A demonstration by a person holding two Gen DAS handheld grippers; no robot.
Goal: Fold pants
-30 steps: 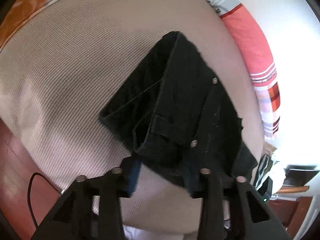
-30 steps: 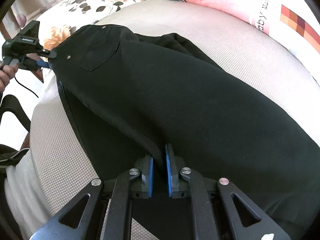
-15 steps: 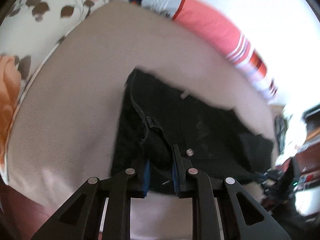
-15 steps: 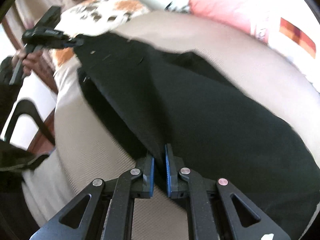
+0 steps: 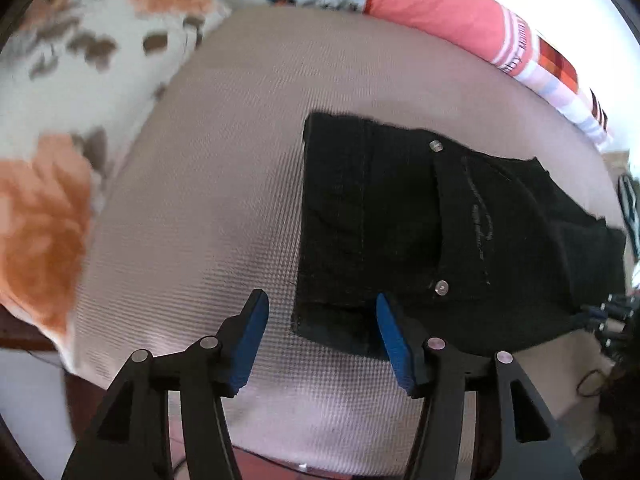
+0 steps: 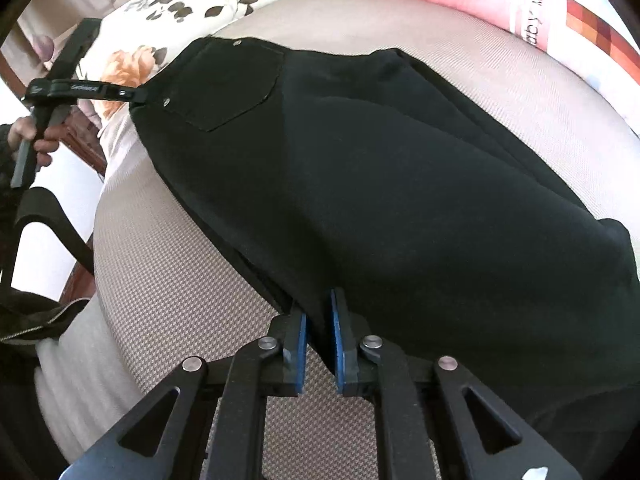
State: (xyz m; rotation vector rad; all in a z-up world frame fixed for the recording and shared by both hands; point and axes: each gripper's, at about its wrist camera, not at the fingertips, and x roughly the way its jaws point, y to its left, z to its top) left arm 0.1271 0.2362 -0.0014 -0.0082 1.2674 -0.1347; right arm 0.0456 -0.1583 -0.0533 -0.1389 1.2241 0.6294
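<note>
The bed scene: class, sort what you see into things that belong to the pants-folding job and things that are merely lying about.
Belonging to the job:
- black pants
- left gripper, jaws just opened, pads clear of the waistband
- right gripper, clamped on the pants' edge
- beige bed cover, the folding surface

Just lying about:
- floral pillow
- pink pillow

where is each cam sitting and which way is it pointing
Left wrist: sits on the left tool, looking steeply down at the waistband end of the black pants on the beige mattress; its own open fingers show, just opened off the cloth.
Right wrist: sits on the right tool, shut on the pants' edge, looking along them; the person's hand and the left tool show far left.
Shared: pants, mattress, floral pillow, pink pillow.
</note>
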